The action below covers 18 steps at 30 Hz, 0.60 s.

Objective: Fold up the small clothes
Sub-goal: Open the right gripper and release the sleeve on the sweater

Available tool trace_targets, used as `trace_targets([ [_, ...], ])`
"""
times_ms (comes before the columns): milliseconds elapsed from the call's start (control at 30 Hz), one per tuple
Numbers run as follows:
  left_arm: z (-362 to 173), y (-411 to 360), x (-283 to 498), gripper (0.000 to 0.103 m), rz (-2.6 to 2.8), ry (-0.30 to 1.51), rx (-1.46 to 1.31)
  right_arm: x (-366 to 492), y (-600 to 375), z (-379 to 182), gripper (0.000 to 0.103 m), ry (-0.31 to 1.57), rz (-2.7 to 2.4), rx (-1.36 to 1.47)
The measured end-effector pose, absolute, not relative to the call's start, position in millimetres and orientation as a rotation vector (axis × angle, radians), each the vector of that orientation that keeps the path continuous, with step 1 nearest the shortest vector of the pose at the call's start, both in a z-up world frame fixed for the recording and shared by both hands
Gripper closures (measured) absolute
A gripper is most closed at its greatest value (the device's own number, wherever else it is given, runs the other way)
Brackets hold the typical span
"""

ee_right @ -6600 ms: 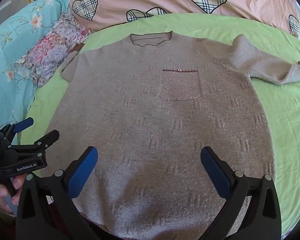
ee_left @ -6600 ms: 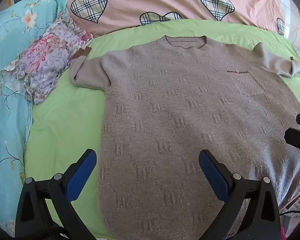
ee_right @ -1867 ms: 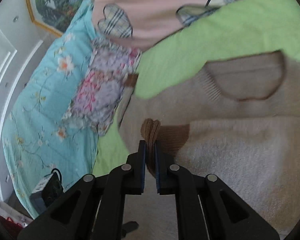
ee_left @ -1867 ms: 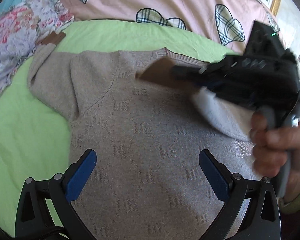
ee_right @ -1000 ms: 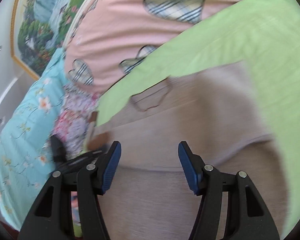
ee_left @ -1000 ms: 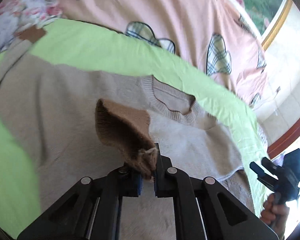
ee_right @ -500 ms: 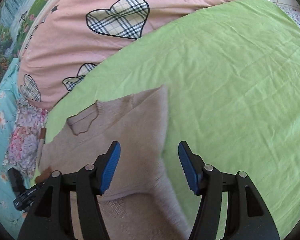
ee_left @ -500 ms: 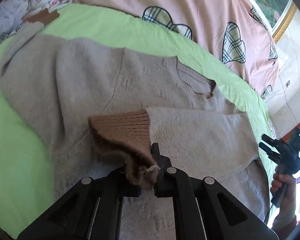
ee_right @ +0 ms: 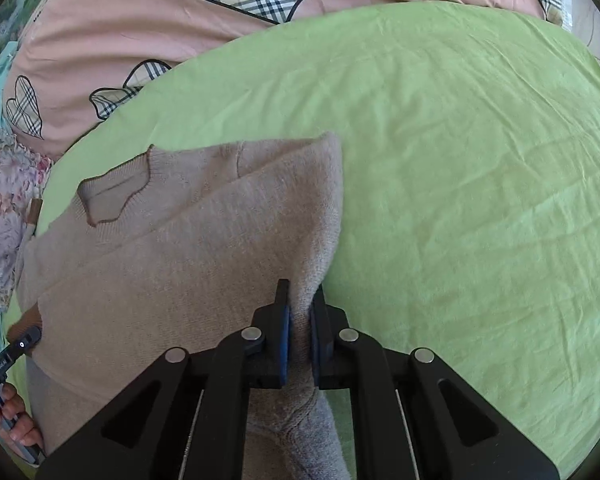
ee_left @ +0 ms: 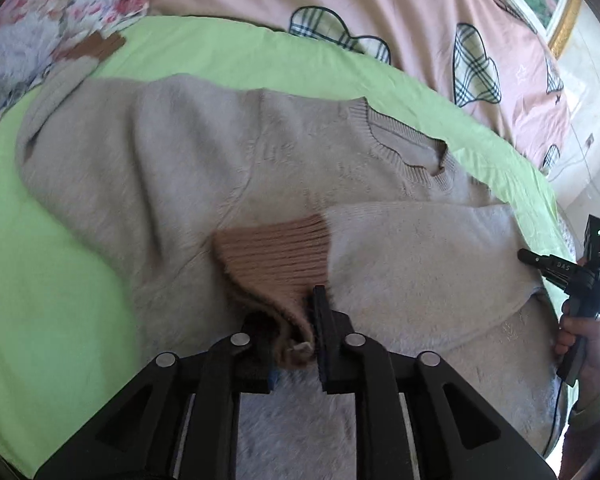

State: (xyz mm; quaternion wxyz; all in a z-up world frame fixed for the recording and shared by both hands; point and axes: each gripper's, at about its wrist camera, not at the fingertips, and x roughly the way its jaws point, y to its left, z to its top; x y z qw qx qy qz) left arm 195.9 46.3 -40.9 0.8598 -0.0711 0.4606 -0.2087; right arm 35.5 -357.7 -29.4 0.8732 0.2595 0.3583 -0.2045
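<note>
A beige knit sweater point(ee_left: 172, 168) lies on a green sheet point(ee_left: 40, 280). Its right sleeve point(ee_left: 420, 256) is folded across the chest, with the brown ribbed cuff point(ee_left: 276, 256) near the middle. My left gripper point(ee_left: 296, 344) is shut on that cuff, low over the sweater. In the right wrist view my right gripper point(ee_right: 298, 320) is shut on the sweater's folded right edge point(ee_right: 324, 240) near the shoulder. The neckline point(ee_right: 112, 196) lies to the upper left. The other sleeve point(ee_left: 56, 92) stretches out flat to the left.
A pink quilt with plaid hearts point(ee_right: 180, 20) lies behind the sweater. A floral pillow point(ee_left: 40, 20) sits at the far left. Bare green sheet point(ee_right: 480, 200) spreads to the right of the sweater. The right gripper also shows at the right edge of the left wrist view point(ee_left: 576, 276).
My right gripper was open over the sheet and has shut on the sweater's folded right edge. My left gripper has lowered the cuff onto the chest, still gripping it.
</note>
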Motion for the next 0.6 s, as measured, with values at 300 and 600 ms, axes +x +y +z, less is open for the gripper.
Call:
trace_targets([
  [300, -14.1, 116.0, 182.1, 0.076, -0.306, 0.878, -0.198, -12.2, -307.3, 5.5, 0.058, 0.593, -0.266, 0.628],
  [600, -2.3, 146.5, 252.1, 0.041, -0.097, 0.870, -0.088, -2.0, -239.3, -14.4, 0.058, 0.697, -0.079, 0.638],
])
